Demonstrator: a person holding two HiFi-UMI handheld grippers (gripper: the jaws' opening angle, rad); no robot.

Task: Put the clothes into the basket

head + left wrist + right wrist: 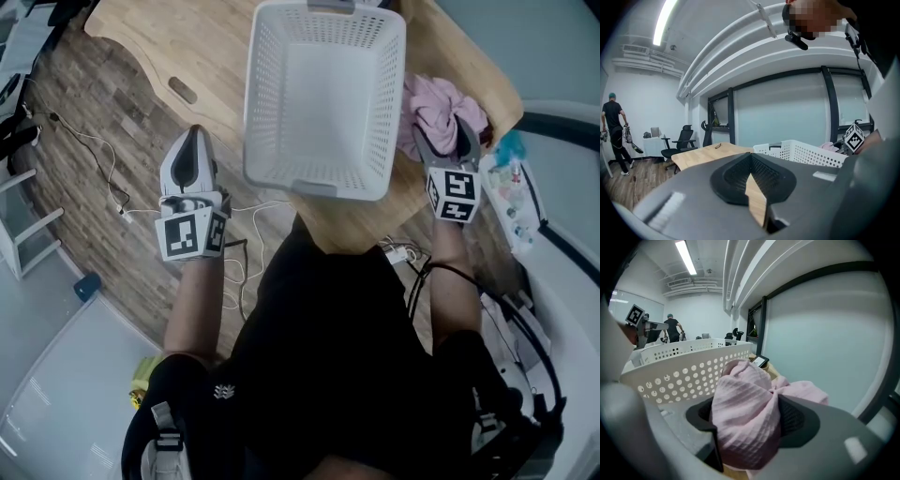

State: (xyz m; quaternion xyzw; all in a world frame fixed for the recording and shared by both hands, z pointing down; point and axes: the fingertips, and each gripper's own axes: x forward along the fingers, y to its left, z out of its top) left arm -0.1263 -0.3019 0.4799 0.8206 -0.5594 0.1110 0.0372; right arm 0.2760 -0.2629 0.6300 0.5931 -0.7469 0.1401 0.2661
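While the white basket [265, 103] sits empty on the wooden counter [187, 47] in the head view, we judge the task to be at its first pickup. The pink clothes [433, 105] lie heaped on the counter just beside the basket's right wall. Our right gripper [442, 131] is down over them, and our left gripper [194, 133] hangs off the counter's edge above the floor, well apart from the cloth. Looking along the left gripper [751, 157], we see its jaws closed tip to tip with nothing in them, the basket beyond. Looking along the right gripper [747, 404], we find the jaws standing wide with the pink clothes bunched between the pads, not yet pinched as far as we can tell, the basket wall just behind. Next, we think, we must close firmly on that bunch, lift it clear of the rim and carry it over the basket.
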